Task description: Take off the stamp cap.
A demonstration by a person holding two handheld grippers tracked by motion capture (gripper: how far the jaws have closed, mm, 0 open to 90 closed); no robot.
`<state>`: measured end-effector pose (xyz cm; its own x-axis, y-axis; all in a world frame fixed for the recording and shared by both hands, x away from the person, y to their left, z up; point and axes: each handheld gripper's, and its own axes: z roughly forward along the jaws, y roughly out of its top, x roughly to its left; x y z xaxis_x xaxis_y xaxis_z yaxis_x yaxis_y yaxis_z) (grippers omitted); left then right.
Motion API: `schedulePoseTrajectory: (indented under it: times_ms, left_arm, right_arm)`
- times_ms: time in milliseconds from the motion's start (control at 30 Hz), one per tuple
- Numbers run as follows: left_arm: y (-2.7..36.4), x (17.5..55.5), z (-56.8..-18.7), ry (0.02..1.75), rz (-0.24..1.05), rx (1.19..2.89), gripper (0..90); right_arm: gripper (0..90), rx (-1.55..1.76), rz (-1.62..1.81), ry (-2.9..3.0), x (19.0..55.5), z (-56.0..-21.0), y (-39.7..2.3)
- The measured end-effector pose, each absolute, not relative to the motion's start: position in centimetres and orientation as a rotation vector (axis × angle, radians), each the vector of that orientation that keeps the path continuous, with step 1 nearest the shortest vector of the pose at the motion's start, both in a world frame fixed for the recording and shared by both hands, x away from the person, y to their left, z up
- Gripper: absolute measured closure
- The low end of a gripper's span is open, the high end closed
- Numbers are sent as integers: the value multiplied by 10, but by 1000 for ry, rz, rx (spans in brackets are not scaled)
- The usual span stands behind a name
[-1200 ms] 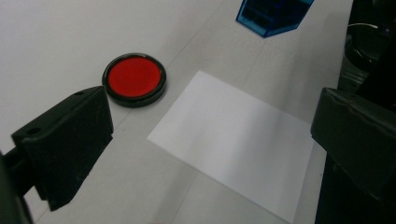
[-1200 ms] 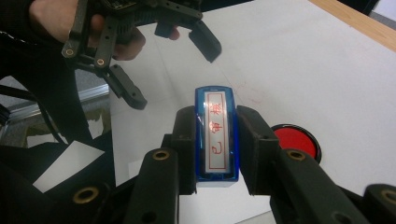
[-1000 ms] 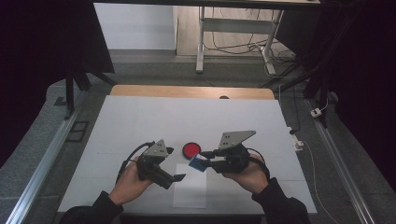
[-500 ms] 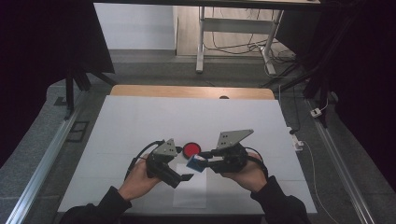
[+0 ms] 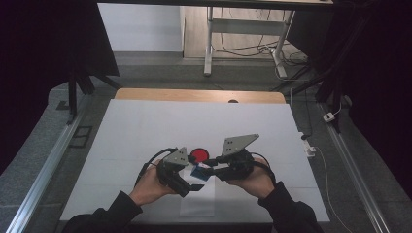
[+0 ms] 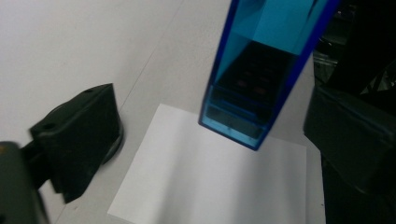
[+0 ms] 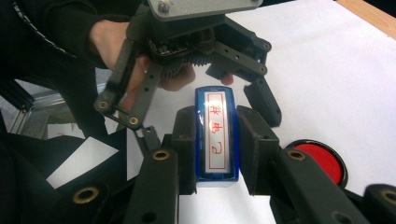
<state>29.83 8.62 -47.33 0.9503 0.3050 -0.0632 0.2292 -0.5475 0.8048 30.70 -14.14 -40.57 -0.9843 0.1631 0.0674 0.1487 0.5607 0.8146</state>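
My right gripper [image 7: 217,128] is shut on a blue see-through stamp [image 7: 216,135] with red characters on its white label, holding it level above the table. The left gripper [image 5: 194,178] faces it from the left. Its jaws stand wide on either side of the stamp's [image 6: 252,79] far end and have just been closing a little; the pads do not touch it. A sheet of white paper [image 6: 210,186] lies on the table under both grippers. A round red ink pad [image 5: 198,155] sits just behind the stamp [image 5: 199,171].
The white table top [image 5: 145,126] has a wooden strip [image 5: 199,95] along its far edge. Metal rails [image 5: 43,170] run down both sides. Desk legs and cables [image 5: 233,39] stand on the floor beyond. A small white plug [image 5: 330,117] lies to the right.
The left gripper has moved right, toward the stamp, until its jaws flank the stamp's end. The right gripper and the stamp have stayed put.
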Motion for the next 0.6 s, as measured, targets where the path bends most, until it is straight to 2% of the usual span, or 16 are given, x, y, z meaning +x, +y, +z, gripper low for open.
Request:
schedulePoseTrajectory:
  times_ms: [200, 233, 300, 333, 367, 400, 600]
  left_arm:
    - [92, 299, -476, 299, 77, 2156, 239]
    - [93, 298, -476, 284, 73, 2152, 318]
    - [95, 299, -476, 255, 56, 2150, 351]
    - [95, 299, -477, 242, 50, 2149, 412]
    - [96, 299, -477, 234, 42, 2146, 412]
    - [96, 298, -477, 226, 37, 2144, 467]
    - [97, 297, -476, 183, 7, 2118, 574]
  right_arm:
    - [703, 237, 1458, 2773, 305, -406, -140]
    - [703, 225, 1464, 2776, 305, -406, -140]
    - [703, 219, 1465, 2776, 305, -407, -140]
    - [703, 209, 1466, 2775, 304, -406, -140]
    - [703, 209, 1466, 2775, 304, -406, -140]
    - [703, 201, 1465, 2774, 304, -406, -141]
    - [703, 180, 1476, 2774, 305, -406, -143]
